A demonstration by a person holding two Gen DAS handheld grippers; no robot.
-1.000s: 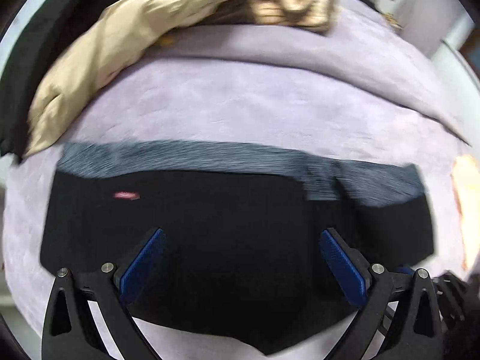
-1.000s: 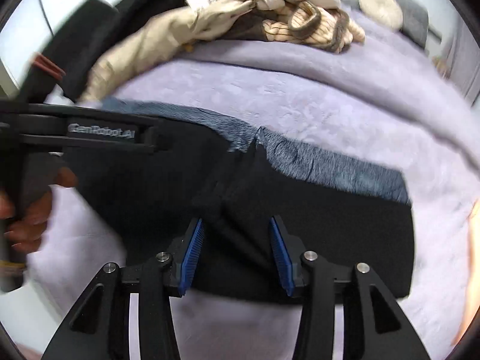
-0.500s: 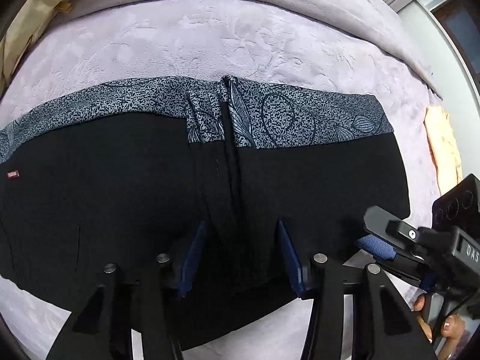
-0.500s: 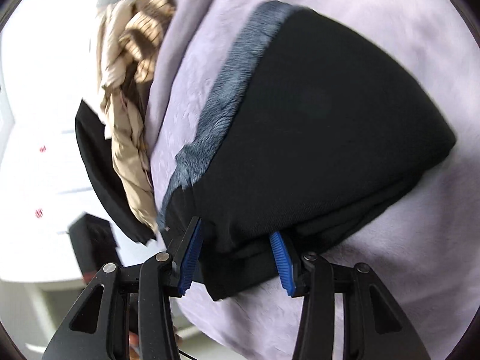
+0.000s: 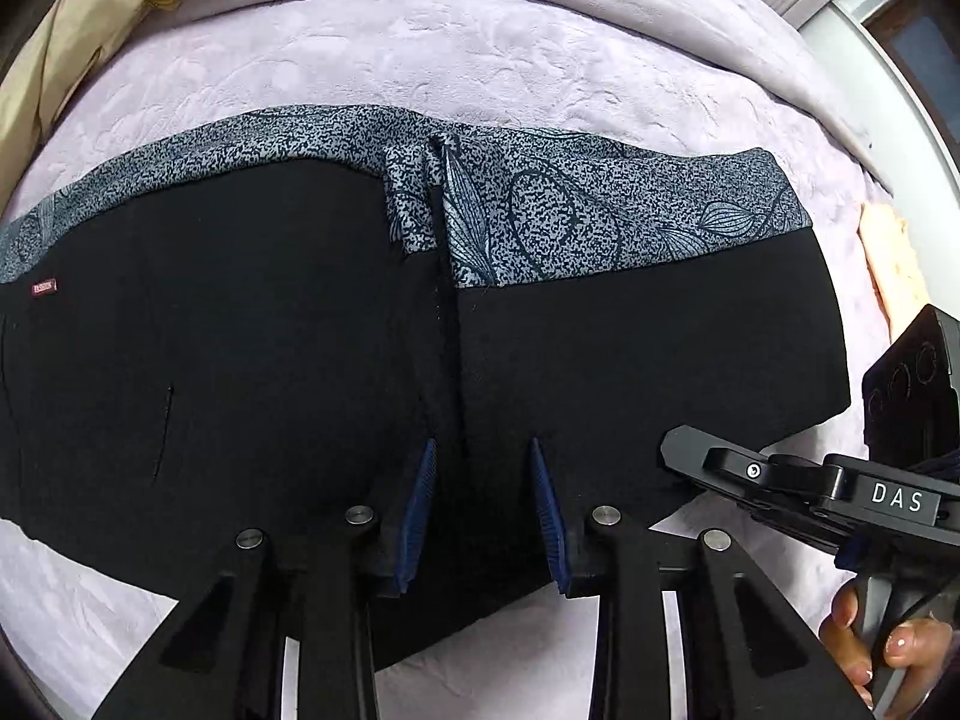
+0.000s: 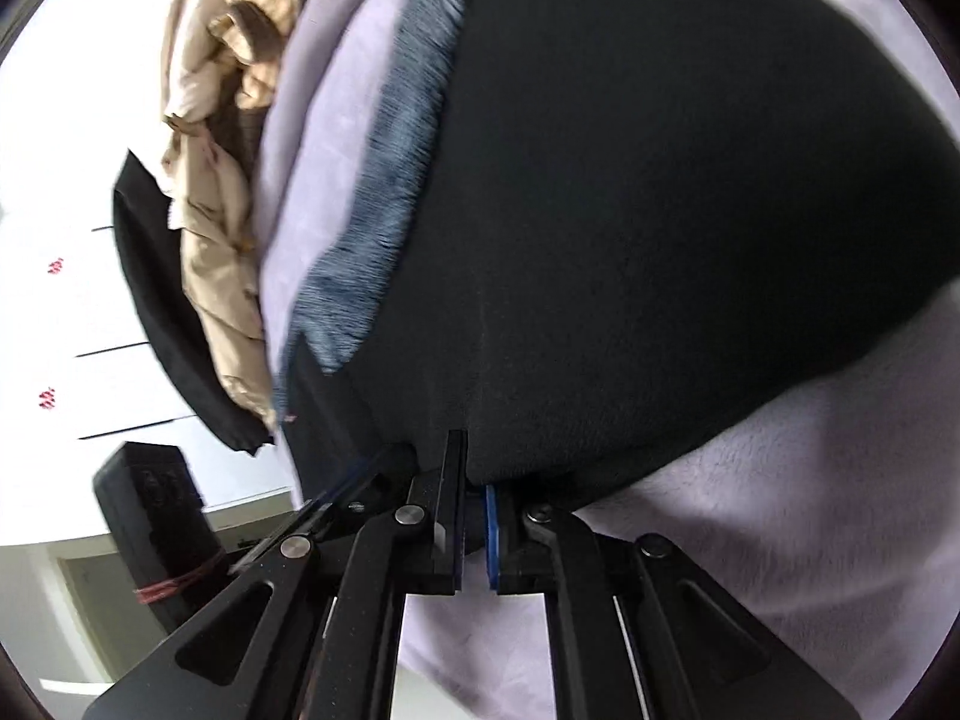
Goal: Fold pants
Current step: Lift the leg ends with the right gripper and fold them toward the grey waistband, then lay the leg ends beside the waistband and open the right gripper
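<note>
Black pants (image 5: 252, 372) with a grey patterned waistband (image 5: 576, 222) lie folded flat on a lilac bedspread (image 5: 480, 60). My left gripper (image 5: 480, 510) is partly open over the near edge of the pants, its blue pads straddling the centre seam. My right gripper (image 6: 475, 516) is shut on the near right edge of the pants (image 6: 660, 240); it also shows in the left wrist view (image 5: 780, 480) at the pants' right corner.
A beige garment (image 5: 72, 60) and a black one lie at the bed's far left; the right wrist view shows the beige pile (image 6: 210, 150) too. An orange-cream cloth (image 5: 894, 264) sits at the right edge. A black box (image 6: 150, 510) stands on the floor.
My right gripper has closed on the pants' edge. My left gripper's jaws have narrowed around the centre seam and moved slightly closer.
</note>
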